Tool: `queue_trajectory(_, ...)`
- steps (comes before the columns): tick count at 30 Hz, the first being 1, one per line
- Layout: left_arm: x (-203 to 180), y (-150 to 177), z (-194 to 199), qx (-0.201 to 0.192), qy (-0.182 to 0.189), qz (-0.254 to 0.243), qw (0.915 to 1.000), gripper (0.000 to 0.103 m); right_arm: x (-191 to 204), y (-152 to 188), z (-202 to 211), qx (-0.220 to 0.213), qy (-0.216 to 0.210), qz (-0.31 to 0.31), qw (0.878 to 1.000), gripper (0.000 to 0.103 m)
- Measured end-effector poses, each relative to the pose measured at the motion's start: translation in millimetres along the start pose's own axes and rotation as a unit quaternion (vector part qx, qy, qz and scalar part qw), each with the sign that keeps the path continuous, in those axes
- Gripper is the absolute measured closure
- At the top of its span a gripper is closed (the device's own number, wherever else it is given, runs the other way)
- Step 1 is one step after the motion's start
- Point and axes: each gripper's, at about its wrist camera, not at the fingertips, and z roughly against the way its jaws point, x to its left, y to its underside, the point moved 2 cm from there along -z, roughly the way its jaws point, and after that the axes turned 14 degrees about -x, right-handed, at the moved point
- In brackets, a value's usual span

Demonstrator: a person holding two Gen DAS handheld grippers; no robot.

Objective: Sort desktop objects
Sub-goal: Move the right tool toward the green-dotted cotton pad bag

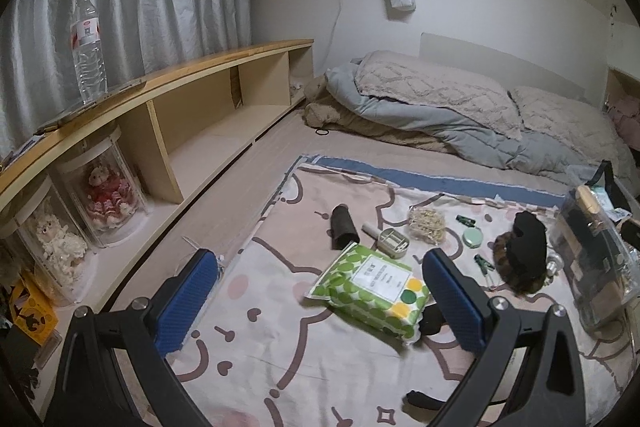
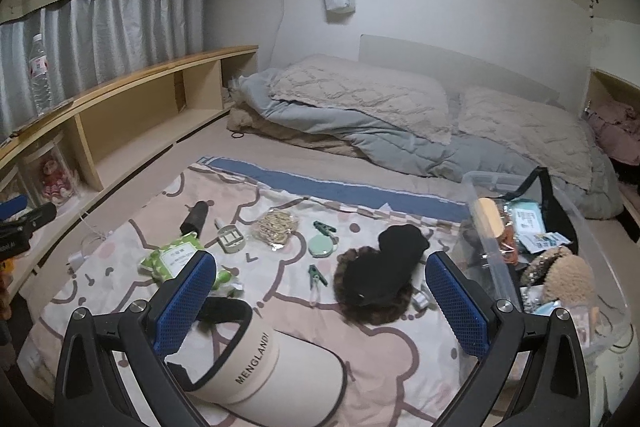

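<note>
Loose objects lie on a pink cartoon cloth (image 1: 280, 347) on the bed. A green dotted wipes pack (image 1: 372, 287) (image 2: 172, 259) lies between and just beyond my left gripper's fingers. My left gripper (image 1: 320, 303) is open and empty above the cloth. My right gripper (image 2: 320, 303) is open and empty, hovering over a cream visor cap (image 2: 276, 371). A black hat on a brown fur piece (image 2: 380, 275) (image 1: 524, 251) lies ahead of it. A clear storage bin (image 2: 560, 267) (image 1: 596, 259) holding items stands at the right.
On the cloth: a dark tube (image 1: 343, 227), a small cream box (image 1: 394, 242), a bag of beige clips (image 1: 427, 225), a round green compact (image 2: 323, 247), green clips (image 2: 317, 274). A wooden shelf (image 1: 180, 115) with doll jars and a water bottle (image 1: 88, 47) runs left. Bedding is piled behind.
</note>
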Motion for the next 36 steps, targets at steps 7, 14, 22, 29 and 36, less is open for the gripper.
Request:
queue_trajectory(7, -2, 4, -19, 0.009, -0.004, -0.018, 0.9998, 0.000, 9, 0, -25, 0.010, -0.025, -0.003, 1.000, 0.000)
queue_trajectory(14, -9, 7, -44, 0.017, -0.008, -0.036, 0.9992, 0.000, 14, -3, -49, 0.010, -0.054, -0.027, 0.998, 0.000)
queue_trajectory(22, -13, 21, -82, 0.066, -0.008, -0.025, 0.9975, 0.000, 40, 3, -71, 0.037, -0.113, -0.028, 0.993, 0.000)
queue_trajectory(29, -18, 37, -112, 0.093, -0.028, -0.041, 0.9944, 0.000, 60, 13, -119, 0.086, -0.106, 0.001, 0.991, 0.000)
queue_trajectory(36, -23, 44, -130, 0.133, -0.012, -0.005, 0.9911, 0.000, 68, 35, -180, 0.142, -0.150, -0.071, 0.976, 0.000)
